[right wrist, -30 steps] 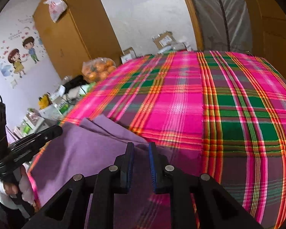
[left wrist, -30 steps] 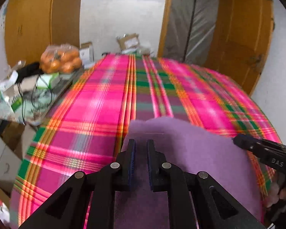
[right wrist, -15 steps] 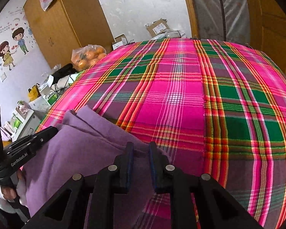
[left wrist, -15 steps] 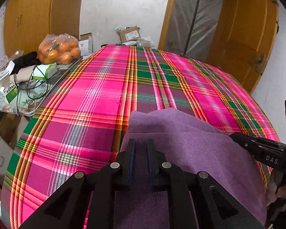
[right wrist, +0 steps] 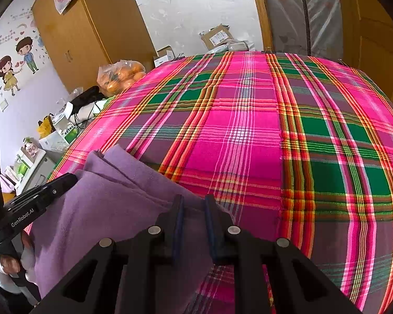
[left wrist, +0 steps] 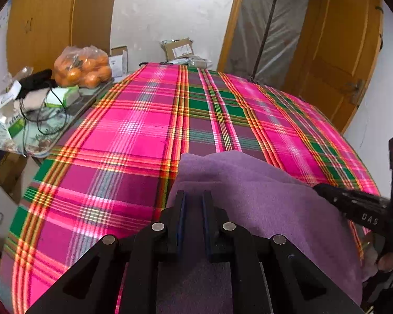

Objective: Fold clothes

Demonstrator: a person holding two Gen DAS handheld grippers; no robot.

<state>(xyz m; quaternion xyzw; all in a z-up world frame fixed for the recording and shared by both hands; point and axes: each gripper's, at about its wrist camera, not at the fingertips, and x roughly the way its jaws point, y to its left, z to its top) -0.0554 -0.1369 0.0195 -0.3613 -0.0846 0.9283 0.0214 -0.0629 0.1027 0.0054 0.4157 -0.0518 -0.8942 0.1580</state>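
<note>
Presently logged: my left gripper [left wrist: 194,204] and right gripper [right wrist: 194,206], each pinching the purple cloth [left wrist: 262,198] over the plaid bedspread [left wrist: 133,136].

Home bedroom: plaid bedspread [right wrist: 249,130], wooden wardrobe [right wrist: 91,34], cartoon wall stickers [right wrist: 13,62], bagged oranges [left wrist: 82,68], parcels [left wrist: 178,49].

plaid bedspread [left wrist: 133,136], bag of oranges [left wrist: 82,66], cartoon wall sticker [right wrist: 14,65]
</note>
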